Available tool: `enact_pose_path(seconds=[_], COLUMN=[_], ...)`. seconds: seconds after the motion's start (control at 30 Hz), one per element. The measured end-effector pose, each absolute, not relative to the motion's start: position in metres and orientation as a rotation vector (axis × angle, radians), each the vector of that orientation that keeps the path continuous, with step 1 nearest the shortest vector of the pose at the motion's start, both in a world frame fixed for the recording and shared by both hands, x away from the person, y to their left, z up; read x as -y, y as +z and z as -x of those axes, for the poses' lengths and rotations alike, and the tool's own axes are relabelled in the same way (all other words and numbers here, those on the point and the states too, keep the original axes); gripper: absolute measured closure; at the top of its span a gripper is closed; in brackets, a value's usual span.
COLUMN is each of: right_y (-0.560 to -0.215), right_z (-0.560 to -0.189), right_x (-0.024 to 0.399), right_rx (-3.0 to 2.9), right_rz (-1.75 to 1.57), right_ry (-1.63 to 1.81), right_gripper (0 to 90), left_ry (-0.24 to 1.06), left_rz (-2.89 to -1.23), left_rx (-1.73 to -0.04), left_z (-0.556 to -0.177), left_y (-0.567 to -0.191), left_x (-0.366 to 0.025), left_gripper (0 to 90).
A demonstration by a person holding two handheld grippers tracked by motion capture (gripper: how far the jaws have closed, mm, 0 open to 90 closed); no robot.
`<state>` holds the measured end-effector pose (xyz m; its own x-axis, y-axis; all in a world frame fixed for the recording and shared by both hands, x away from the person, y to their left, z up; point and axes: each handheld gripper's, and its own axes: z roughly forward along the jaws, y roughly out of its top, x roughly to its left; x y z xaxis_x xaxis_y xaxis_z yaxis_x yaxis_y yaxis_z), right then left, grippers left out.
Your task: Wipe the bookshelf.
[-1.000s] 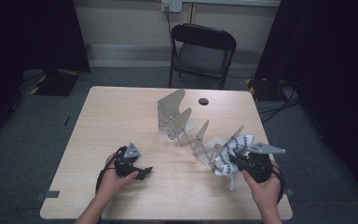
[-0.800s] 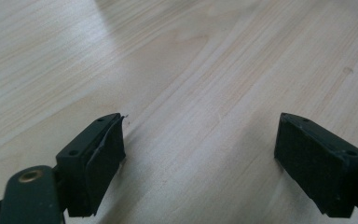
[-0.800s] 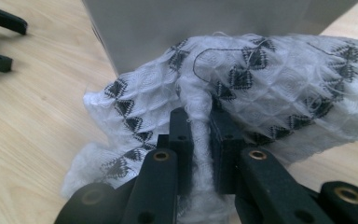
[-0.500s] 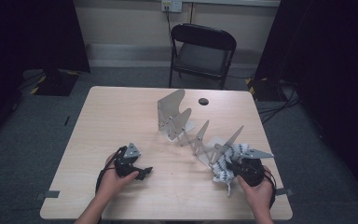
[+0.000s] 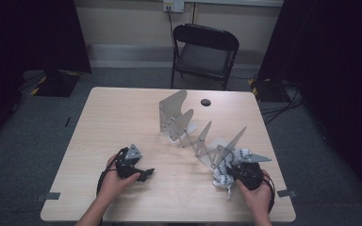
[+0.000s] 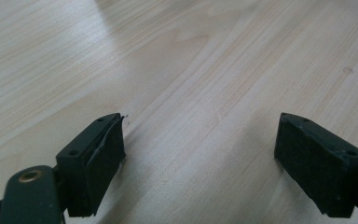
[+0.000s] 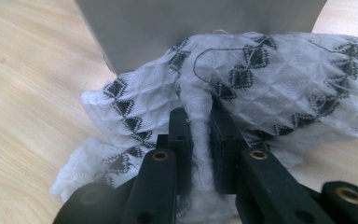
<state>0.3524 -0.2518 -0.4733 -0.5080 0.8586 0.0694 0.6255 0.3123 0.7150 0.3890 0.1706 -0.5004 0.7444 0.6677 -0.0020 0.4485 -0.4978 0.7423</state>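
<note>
Cloth (image 7: pixel 242 74), white w/ black diamond pattern, sits pinched in the right gripper (image 7: pixel 200 121): both black jaws pressed together on a fold of it, fabric bunched up betw. the pads. In the right gripper view the cloth spreads toward 9 and 3 o'clock beyond the jaws, its far edge pressed up against a grey metal plate (image 7: pixel 191 28); the plate's top is cut off by the frame edge, so its shape can't be read there. A loose thread curls over the weave toward 12 o'clock.

High view: cloth (image 5: pixel 224 172) lies at the table's (image 5: pixel 122 117) 5 o'clock corner, just at the near end of the zigzag metal rack (image 5: pixel 193 129). Right gripper (image 5: pixel 226 181) is mostly covered by the hand and the grey plate on top; jaw tips hard to make out there, cloth partly hidden under it.

Left gripper (image 5: pixel 146 174) rests toward 7 o'clock of the table, well apart from the cloth. Left gripper view: jaws spread wide (image 6: pixel 198 154), nothing betw. them but bare wood; pads cut off at the bottom edge.

Small dark disc (image 5: pixel 205 102) near the table's 12 o'clock edge, too small to identify.
</note>
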Motion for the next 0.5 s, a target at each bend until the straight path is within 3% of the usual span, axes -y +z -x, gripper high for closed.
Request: enact_pose_path(seconds=[0.3, 0.5], right_y=[-0.4818, -0.475], right_z=[-0.3523, -0.35], right_x=[0.253, 0.2566], right_rx=[-2.261, -2.208], right_rz=[-1.352, -1.368], right_ry=[0.985, 0.973], right_gripper=[71.7, 49.1], left_ry=[0.369, 0.369], left_rz=[-2.179, -2.179], left_rx=[-0.836, -0.835], left_z=[-0.389, -0.389], left_y=[-0.5004, -0.5004], left_x=[-0.1705, -0.1705], left_gripper=[15.6, 15.6])
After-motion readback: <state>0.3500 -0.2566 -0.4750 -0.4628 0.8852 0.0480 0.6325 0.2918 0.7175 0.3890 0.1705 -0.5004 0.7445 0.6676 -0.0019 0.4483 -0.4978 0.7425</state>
